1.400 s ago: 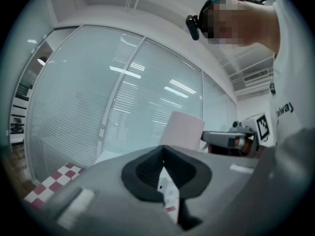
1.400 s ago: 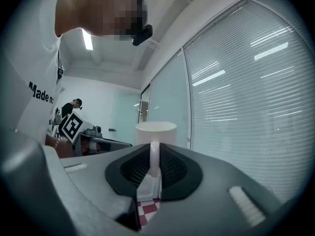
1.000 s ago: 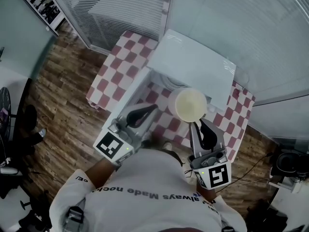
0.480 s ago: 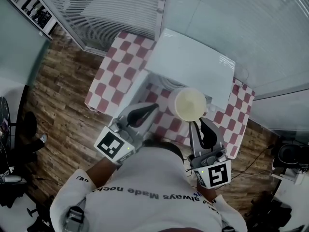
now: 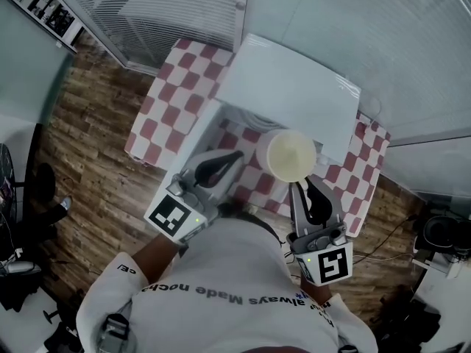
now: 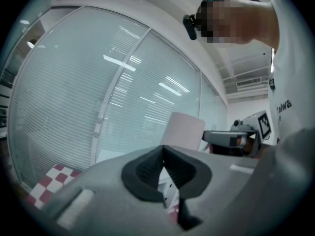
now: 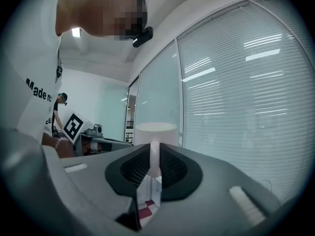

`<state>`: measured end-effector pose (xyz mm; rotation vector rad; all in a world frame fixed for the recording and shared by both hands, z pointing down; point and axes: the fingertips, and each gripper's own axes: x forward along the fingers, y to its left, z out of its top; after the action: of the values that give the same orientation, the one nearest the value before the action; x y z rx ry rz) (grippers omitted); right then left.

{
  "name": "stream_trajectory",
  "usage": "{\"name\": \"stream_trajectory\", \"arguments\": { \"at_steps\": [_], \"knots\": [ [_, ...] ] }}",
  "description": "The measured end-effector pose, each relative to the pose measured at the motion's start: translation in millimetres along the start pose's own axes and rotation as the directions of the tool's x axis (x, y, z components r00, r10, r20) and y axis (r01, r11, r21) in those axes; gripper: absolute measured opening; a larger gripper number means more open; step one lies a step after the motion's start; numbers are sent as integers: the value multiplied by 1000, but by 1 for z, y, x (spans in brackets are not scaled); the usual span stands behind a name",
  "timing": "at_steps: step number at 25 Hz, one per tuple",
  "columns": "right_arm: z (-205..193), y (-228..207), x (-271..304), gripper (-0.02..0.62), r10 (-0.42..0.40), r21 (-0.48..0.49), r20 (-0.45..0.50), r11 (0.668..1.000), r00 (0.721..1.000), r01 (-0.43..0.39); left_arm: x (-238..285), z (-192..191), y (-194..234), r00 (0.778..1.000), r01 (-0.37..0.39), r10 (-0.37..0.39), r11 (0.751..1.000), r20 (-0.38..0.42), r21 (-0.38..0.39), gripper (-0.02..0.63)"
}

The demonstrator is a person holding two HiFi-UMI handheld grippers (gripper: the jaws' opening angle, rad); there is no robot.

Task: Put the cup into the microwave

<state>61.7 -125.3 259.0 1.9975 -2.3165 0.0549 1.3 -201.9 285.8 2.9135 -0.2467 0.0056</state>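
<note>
Just in front of the microwave, cup [image 5: 291,155]: it is hanging upright in the air above the table, its pale round mouth facing up in the head view. It is sitting at the microwave's front edge, but I cannot tell whether any of it is inside yet. It is also showing as a pale cylinder in the left gripper view [image 6: 183,129] and above the pads in the right gripper view [image 7: 155,128].
Right gripper [image 5: 303,186]: its jaws are clamping the cup's thin white handle, which is running upright between the two dark pads [image 7: 154,163]. The gripper is reaching in from the person's side, and its marker cube is sitting near the white shirt.
Left gripper [image 5: 221,169]: its jaws are pressing together at the tips with nothing held between them [image 6: 163,156]. It is hovering to the left of the cup, apart from it, and pointing toward the microwave.
Microwave [image 5: 294,87]: the white box is standing at the back of the table, against the glass wall, and its door is looking open toward the left.
Table [image 5: 173,101]: a red-and-white checked cloth is covering it.
Glass wall with blinds [image 5: 368,28]: it is rising behind the microwave.
Floor [image 5: 88,145]: dark wood planks are lying to the left of the table.
</note>
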Motion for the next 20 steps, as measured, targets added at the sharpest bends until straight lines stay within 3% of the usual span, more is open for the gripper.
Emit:
{"name": "stream_trajectory", "arguments": {
  "at_steps": [11, 20],
  "knots": [
    [-60, 2, 1, 44, 26, 44, -57, 999, 998, -23, 4, -55, 8, 998, -10, 8, 999, -56, -33, 5],
    [-98, 1, -3, 44, 5, 70, -99, 998, 995, 2, 6, -94, 5, 996, -6, 2, 999, -94, -43, 5]
  ]
}}
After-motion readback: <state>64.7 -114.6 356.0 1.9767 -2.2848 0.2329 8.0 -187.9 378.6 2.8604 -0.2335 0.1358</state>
